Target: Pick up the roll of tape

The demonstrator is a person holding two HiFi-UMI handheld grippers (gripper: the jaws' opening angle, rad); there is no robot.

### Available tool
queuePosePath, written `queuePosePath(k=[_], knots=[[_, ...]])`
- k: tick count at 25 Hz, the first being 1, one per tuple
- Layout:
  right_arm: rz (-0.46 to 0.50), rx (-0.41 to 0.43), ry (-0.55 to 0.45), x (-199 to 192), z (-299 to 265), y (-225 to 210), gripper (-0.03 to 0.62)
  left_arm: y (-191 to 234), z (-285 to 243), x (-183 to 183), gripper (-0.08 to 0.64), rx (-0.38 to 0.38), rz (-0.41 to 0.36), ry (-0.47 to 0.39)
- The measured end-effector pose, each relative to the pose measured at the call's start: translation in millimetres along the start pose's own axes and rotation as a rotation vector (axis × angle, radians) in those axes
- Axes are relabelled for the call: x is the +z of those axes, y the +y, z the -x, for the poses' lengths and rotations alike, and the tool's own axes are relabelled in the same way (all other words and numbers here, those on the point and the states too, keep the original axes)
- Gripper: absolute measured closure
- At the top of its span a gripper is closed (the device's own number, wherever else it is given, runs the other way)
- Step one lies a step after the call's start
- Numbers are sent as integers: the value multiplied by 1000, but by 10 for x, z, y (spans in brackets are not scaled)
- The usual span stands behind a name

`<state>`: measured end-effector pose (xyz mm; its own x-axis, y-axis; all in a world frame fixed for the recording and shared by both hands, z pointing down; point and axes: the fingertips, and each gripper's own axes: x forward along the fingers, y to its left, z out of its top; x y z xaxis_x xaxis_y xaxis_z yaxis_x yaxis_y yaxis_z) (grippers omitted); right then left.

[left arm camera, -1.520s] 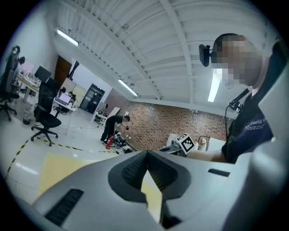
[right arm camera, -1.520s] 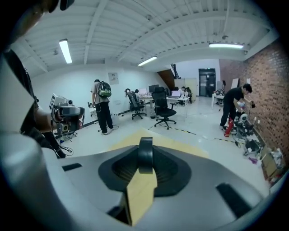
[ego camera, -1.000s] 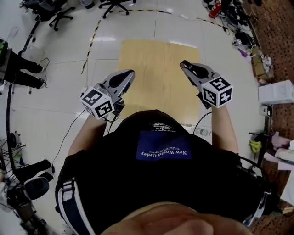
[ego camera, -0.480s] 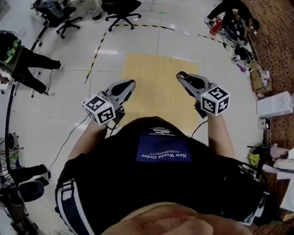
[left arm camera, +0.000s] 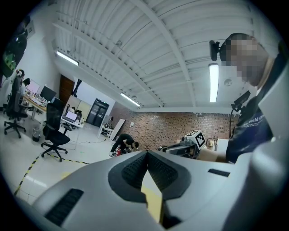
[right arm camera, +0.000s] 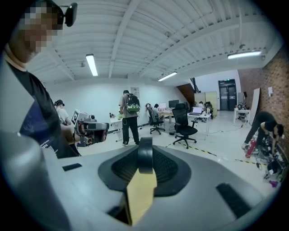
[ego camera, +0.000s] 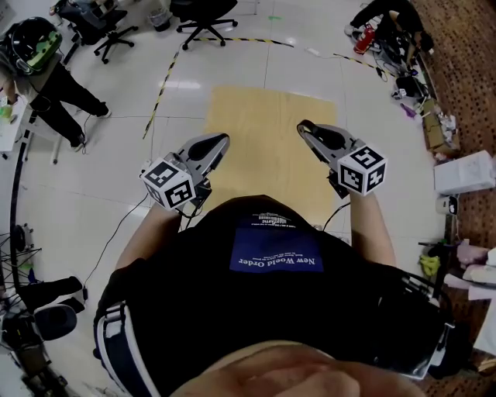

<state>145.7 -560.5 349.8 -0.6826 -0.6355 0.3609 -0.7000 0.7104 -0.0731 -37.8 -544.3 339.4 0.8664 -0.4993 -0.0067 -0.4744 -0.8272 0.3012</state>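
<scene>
A dark roll of tape [right arm camera: 145, 155] stands on edge between the ribbed pads of my right gripper [right arm camera: 145, 150], which is shut on it. In the head view the right gripper [ego camera: 304, 128] hangs over the right side of a tan wooden tabletop [ego camera: 267, 132]; the tape is too small to make out there. My left gripper [ego camera: 224, 140] hangs over the tabletop's left side, pointing level. In the left gripper view its tips [left arm camera: 146, 153] meet with nothing between them, so it is shut and empty.
The tan tabletop sits on a white tiled floor. Office chairs [ego camera: 203, 11] stand at the back. A person [ego camera: 46, 70] stands at the far left. Boxes and clutter [ego camera: 465, 174] line the right wall. Yellow-black tape [ego camera: 163, 77] runs across the floor.
The right gripper has risen a little with the tape held. The left gripper has stayed put. The person at the far left has come further into view.
</scene>
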Motion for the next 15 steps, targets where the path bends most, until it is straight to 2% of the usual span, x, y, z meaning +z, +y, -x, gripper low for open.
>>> queuePosePath(k=[15], knots=[[16,6,2,-37,66,123,525,-105,98,-20,552,-1,2,-14]])
